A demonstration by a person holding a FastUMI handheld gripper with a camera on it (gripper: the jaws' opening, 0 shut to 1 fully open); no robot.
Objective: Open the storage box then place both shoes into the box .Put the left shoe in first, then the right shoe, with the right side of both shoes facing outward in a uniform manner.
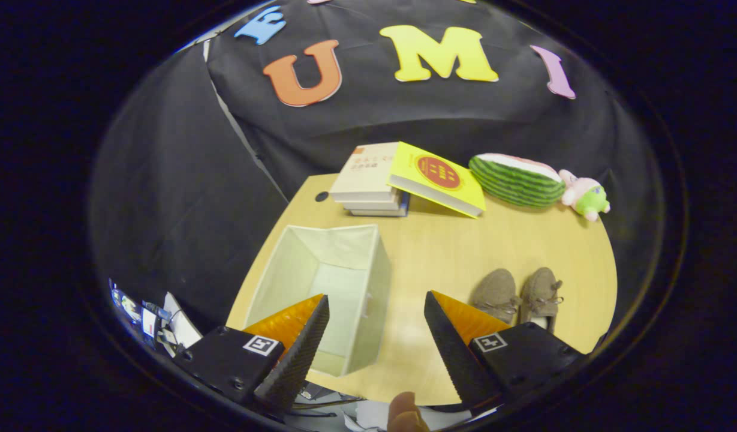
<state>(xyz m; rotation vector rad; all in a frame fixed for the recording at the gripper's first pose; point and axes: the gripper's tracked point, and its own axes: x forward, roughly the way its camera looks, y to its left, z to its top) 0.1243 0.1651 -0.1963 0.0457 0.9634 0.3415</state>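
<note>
The jaws hide the near wall of the storage box [320,282] and the heels of both shoes [518,294]. A yellow book [437,177] covers part of the book stack [368,180]; cover print too small to tell.

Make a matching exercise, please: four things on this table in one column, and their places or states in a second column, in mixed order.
Things:
1. storage box
2. pair of shoes
3. yellow book
4. watermelon plush

Places or states:
A. leaning on the stack of books
B. open and empty, its near wall between the open gripper's fingers
C. side by side, beyond the right finger
D. lying between the yellow book and a pink and green toy

Pairs: 1-B, 2-C, 3-A, 4-D
</note>
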